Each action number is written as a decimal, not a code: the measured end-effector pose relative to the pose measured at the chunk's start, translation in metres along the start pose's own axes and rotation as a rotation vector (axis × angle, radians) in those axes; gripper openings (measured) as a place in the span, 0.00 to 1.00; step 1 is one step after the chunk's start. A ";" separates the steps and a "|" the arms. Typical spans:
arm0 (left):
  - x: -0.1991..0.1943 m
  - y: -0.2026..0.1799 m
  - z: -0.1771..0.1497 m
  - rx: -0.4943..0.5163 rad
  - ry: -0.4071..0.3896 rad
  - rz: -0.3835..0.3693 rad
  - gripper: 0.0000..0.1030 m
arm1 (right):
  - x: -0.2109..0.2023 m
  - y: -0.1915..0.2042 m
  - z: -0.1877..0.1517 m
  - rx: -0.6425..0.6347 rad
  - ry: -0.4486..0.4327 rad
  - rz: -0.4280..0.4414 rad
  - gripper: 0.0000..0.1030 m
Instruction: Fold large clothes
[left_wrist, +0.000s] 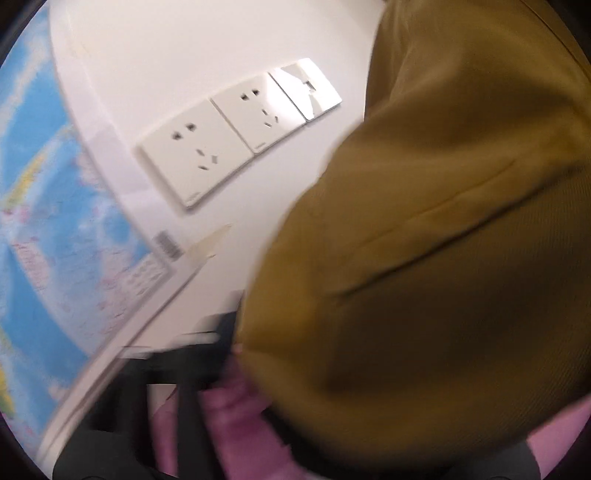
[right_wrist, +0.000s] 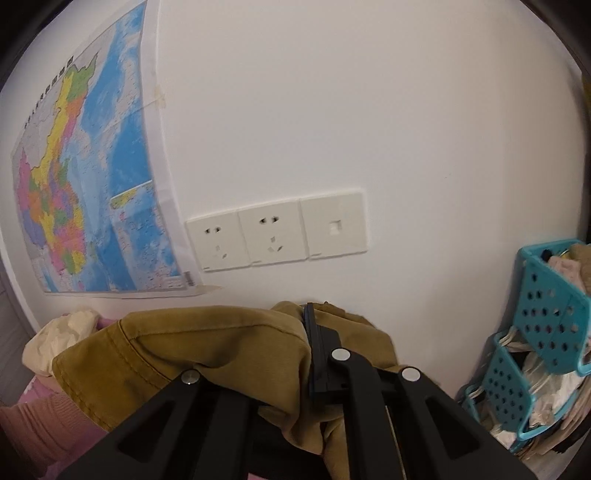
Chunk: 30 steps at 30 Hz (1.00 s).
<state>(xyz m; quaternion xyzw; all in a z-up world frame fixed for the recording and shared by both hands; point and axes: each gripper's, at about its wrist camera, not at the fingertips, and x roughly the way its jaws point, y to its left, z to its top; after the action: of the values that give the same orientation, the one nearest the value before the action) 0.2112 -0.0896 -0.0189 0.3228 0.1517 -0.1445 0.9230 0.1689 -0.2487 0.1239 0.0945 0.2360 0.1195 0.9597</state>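
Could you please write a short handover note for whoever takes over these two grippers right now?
Right hand-held gripper: shut on the garment, an olive-brown one, lifted in front of the wall sockets.
Left hand-held gripper: blurred; its jaws look closed at the garment's edge, grip unconfirmed.
Garment hangs bunched between both grippers; no neat fold shows.
Left: confirm the left grip, spread it out, fold it.
Beside: map, blue basket with more clothes.

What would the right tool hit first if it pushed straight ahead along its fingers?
Right tool is shut on the mustard garment. Beyond that cloth, probably the white wall, near the socket plates; how far off is unclear.
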 end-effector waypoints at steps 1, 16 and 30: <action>0.001 0.002 0.007 -0.017 -0.001 -0.033 0.07 | -0.003 -0.003 0.004 0.004 -0.003 -0.006 0.04; -0.107 0.070 0.204 -0.281 -0.310 0.007 0.04 | -0.176 0.007 0.143 -0.063 -0.347 -0.137 0.03; -0.337 0.171 0.202 -0.385 -0.478 0.264 0.05 | -0.346 0.108 0.167 -0.190 -0.536 0.030 0.03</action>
<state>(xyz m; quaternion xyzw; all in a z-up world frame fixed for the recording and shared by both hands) 0.0039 -0.0336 0.3524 0.1164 -0.0875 -0.0639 0.9873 -0.0691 -0.2612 0.4442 0.0357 -0.0400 0.1261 0.9906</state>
